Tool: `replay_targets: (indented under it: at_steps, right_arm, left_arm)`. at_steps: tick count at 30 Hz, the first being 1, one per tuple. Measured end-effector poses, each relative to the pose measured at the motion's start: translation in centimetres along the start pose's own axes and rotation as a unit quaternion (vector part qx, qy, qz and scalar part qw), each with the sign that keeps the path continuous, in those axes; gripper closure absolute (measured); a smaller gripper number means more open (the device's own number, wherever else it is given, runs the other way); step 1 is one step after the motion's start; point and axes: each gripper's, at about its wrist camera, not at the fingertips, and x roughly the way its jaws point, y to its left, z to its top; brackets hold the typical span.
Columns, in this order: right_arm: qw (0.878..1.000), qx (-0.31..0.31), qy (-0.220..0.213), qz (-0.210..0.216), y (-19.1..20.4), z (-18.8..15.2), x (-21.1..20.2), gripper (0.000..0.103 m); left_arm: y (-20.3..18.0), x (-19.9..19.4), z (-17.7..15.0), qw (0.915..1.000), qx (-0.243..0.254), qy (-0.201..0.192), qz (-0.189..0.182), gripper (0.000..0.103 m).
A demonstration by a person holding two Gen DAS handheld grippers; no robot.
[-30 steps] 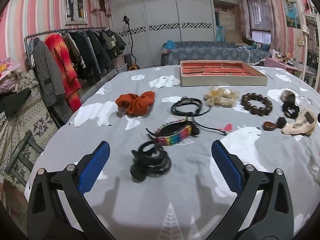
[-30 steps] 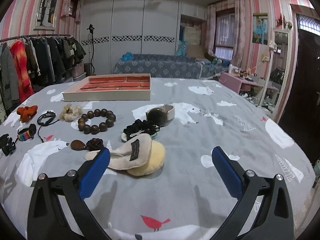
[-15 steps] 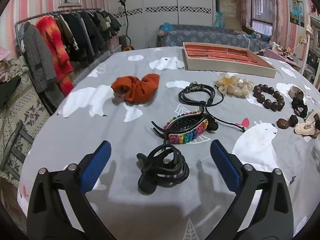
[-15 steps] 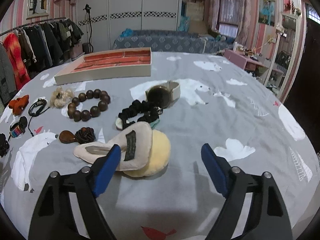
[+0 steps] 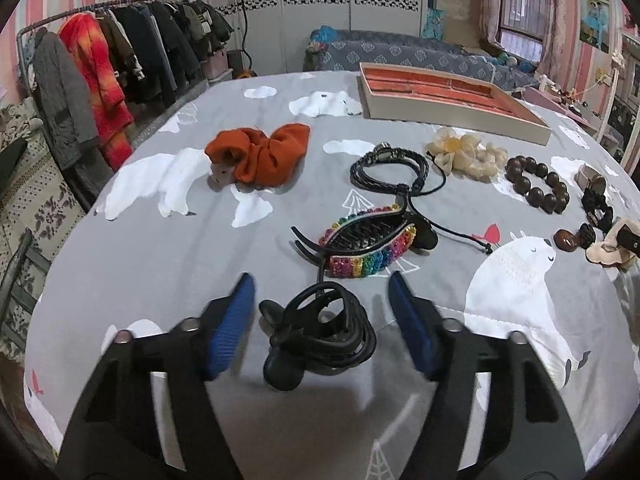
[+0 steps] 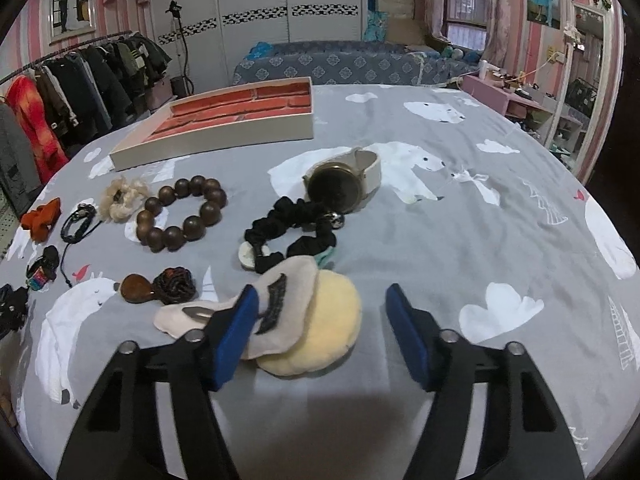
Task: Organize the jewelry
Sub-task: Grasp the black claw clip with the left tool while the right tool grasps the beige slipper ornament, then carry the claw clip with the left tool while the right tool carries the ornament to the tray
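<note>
Oddly, no writing reads anywhere — plush clip's [image 6: 280, 312] dark label stays illegible.

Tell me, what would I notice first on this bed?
Probably the rainbow hair claw in the middle of the grey polar-bear bedspread, with the orange scrunchie behind it. Nearest, a black hair claw lies between the left gripper pads, untouched. At the far edge sits the red-lined tray.

No legible txt, brand, no. or sign anywhere in either view. Small dark fabric label [image 6: 273, 307] on the beige-and-yellow plush hair clip [image 6: 304, 320] might carry print, but too small & blurred to read.
</note>
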Motion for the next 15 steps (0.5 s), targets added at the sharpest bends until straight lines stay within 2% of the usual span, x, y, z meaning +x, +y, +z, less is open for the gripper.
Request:
replay_targets:
  at_steps: [1,4,13,15]
  right_arm:
    - [1.0,-0.001,0.0,0.005,0.0,0.0,0.0,0.049]
    - [1.0,-0.004,-0.003,0.011,0.2,-0.1,-0.1,0.054]
    - [0.999,0.01,-0.019,0.036,-0.8,-0.2,-1.0,0.061]
    - [0.999,0.014,-0.024,0.038,-1.2,-0.1,-1.2,0.061]
  left_arm:
    - [0.0,0.1,0.0,1.0,0.001,0.003,0.002,0.048]
    - [-0.1,0.1,0.0,1.0,0.003,0.001,0.007,0.053]
    - [0.2,-0.1,-0.2,1.0,-0.001,-0.006,0.004,0.054]
    - [0.4,-0.4,-0.2,0.9999,-0.004,-0.013,0.005,0.057]
